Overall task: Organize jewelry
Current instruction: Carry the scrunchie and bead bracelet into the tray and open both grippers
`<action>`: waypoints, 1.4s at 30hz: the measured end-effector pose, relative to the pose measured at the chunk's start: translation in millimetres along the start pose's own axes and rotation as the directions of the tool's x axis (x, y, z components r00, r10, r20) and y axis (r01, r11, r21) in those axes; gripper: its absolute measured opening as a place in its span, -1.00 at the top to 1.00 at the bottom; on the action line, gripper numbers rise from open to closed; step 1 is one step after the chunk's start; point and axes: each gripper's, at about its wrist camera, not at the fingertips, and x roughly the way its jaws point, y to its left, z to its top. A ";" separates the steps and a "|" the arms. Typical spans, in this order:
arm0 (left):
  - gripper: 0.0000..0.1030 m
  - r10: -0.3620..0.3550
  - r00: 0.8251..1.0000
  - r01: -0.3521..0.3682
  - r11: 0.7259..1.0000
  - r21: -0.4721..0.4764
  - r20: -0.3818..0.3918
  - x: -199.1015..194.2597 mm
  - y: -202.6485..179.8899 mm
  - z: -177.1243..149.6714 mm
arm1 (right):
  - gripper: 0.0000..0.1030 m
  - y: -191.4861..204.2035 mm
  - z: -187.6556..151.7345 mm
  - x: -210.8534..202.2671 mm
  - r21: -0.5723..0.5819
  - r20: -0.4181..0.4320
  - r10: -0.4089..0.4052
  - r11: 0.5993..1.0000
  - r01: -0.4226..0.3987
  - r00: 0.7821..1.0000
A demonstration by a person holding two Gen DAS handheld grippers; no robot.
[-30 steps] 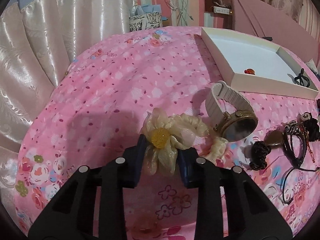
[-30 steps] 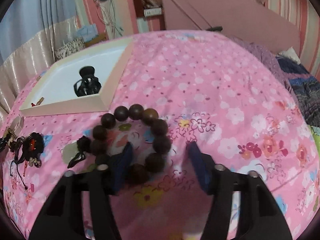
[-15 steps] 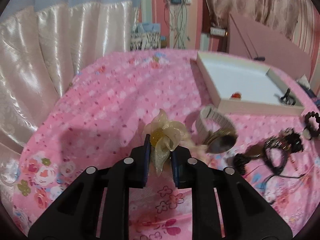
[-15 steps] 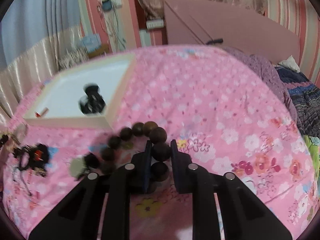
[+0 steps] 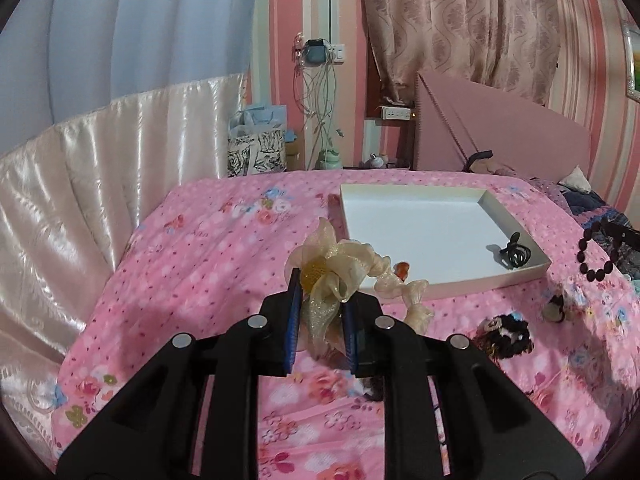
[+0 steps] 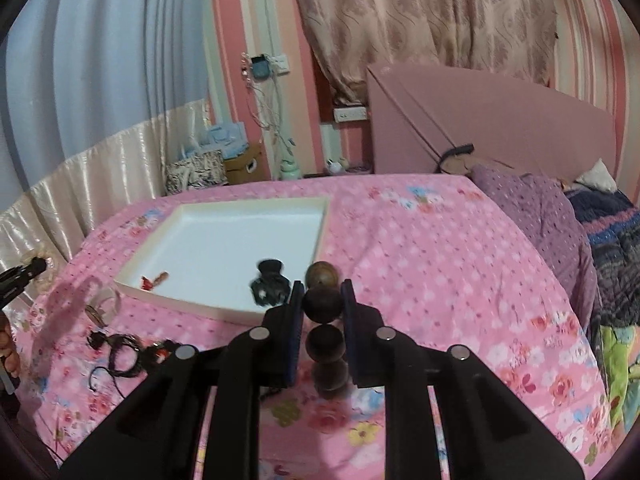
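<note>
My left gripper is shut on a cream fabric flower scrunchie and holds it above the pink floral bedspread, near the front left corner of the white shallow box. My right gripper is shut on a dark wooden bead bracelet, lifted near the box's front right corner; the bracelet also shows in the left wrist view. A black hair clip and a small red item lie in the box.
Black hair ties and cords and a watch lie on the bedspread left of my right gripper. A dark scrunchie lies in front of the box. A purple blanket sits at the right.
Both grippers closed on their items and lifted them off the bedspread. The scrunchie and the bracelet now hang in the air, closer to the white box.
</note>
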 end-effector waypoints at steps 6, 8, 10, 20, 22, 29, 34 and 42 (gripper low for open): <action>0.68 0.002 1.000 -0.001 1.000 0.008 -0.013 17.9 -12.5 13.9 | 0.65 23.4 16.9 4.4 -0.031 0.016 0.045 0.999 -0.045 0.999; 0.68 -0.004 1.000 0.004 1.000 0.006 -0.014 21.7 -15.6 18.8 | 0.64 30.7 21.3 8.4 -0.036 0.021 0.055 0.998 -0.054 0.998; 0.68 -0.012 1.000 0.012 1.000 0.000 -0.014 28.6 -21.4 25.0 | 0.64 35.3 24.6 12.0 -0.034 0.025 0.064 0.997 -0.063 0.998; 0.68 -0.067 0.998 0.066 0.998 -0.024 -0.017 65.0 -55.8 50.5 | 0.64 81.0 38.0 46.7 -0.040 0.005 0.141 0.989 -0.141 0.990; 0.68 -0.073 0.997 0.073 0.997 -0.021 -0.027 76.2 -62.4 54.2 | 0.64 91.3 41.3 54.0 -0.045 -0.003 0.152 0.987 -0.152 0.988; 0.68 -0.045 0.996 0.044 0.999 -0.016 -0.080 121.6 -75.7 54.6 | 0.65 124.1 46.4 99.9 -0.067 -0.080 0.193 0.978 -0.198 0.978; 0.68 -0.045 0.988 0.041 0.999 -0.031 -0.146 159.7 -80.3 49.1 | 0.65 134.5 47.6 128.9 -0.050 -0.120 0.214 0.974 -0.221 0.970; 0.68 -0.040 0.977 0.034 0.999 -0.035 -0.208 192.3 -87.9 42.1 | 0.65 129.2 42.6 167.3 -0.007 -0.173 0.209 0.977 -0.213 0.962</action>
